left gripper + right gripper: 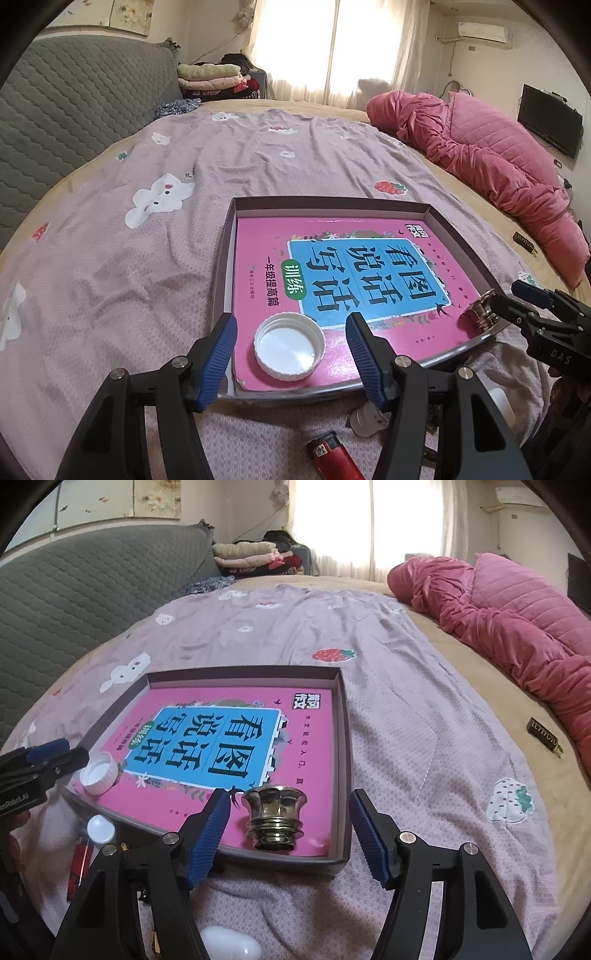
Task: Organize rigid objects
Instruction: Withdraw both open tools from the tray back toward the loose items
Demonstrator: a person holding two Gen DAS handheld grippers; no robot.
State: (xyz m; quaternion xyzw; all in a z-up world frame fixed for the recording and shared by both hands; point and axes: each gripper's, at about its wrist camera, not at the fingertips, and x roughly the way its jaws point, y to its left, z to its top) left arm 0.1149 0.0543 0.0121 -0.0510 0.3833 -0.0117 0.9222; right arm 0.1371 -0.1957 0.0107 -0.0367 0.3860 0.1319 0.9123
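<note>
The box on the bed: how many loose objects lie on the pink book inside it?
2: a white cap at the book's near left corner, a golden metal knob at its near right corner.

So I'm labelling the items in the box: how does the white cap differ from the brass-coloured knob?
The white cap is matte plastic, while the brass-coloured knob is shiny metal. The white cap is low and wide, lying with its hollow side up; the brass-coloured knob stands taller, flaring at the top. The cap sits at the box's near left corner, the knob at its near right. Both rest on the pink book, ungripped.
</note>
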